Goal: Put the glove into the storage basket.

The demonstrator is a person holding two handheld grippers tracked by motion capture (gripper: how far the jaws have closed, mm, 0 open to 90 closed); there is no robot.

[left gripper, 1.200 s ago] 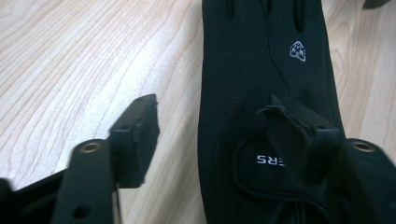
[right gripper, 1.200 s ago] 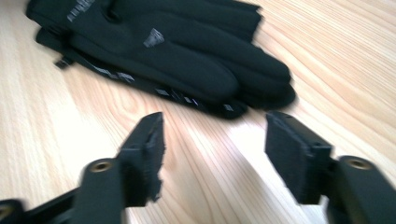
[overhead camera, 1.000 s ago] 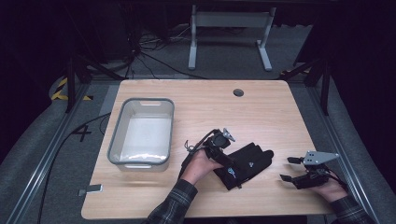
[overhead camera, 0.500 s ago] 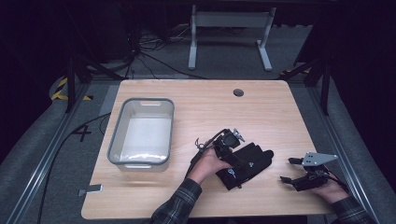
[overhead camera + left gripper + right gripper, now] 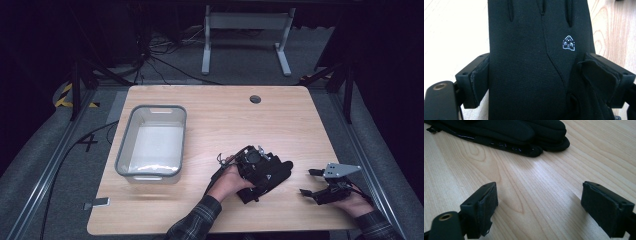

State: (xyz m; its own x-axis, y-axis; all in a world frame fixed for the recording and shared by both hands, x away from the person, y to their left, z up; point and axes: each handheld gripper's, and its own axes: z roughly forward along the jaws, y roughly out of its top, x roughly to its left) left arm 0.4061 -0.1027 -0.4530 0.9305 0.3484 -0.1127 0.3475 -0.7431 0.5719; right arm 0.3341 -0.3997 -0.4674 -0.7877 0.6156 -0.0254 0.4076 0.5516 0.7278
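Listing from largest to smallest, we enter first the table [image 5: 220, 115]: pale wood-grain top, rounded corners, smooth with a slight sheen; it lies under both our grippers.

Bin [image 5: 151, 142]: rectangular, translucent white walls, grey rim, rounded corners; well apart from the left gripper, off to its left side.

Black glove [image 5: 529, 62]: soft knit fabric, matte, stitched seams running lengthwise, small white printed emblem [image 5: 568, 43] near one edge. It lies flat on the table, directly beneath the left gripper and between its jaws; its rounded fingertips [image 5: 544, 135] lie ahead of the right gripper, apart from it.

Left gripper [image 5: 544, 82]: black blocky jaws with padded faces, standing wide on either side of the glove. They have just been opening, and we judge the pads at the cloth's edges rather than pinching it.

Right gripper [image 5: 539, 210]: same build, jaws spread wide over bare wood, holding nothing.

Step in hand, as we judge it: taking hold of the glove. To do it well, we would lower the left jaws until the pads sit against the table, then close slowly so the thin fabric bunches between them instead of sliding away.
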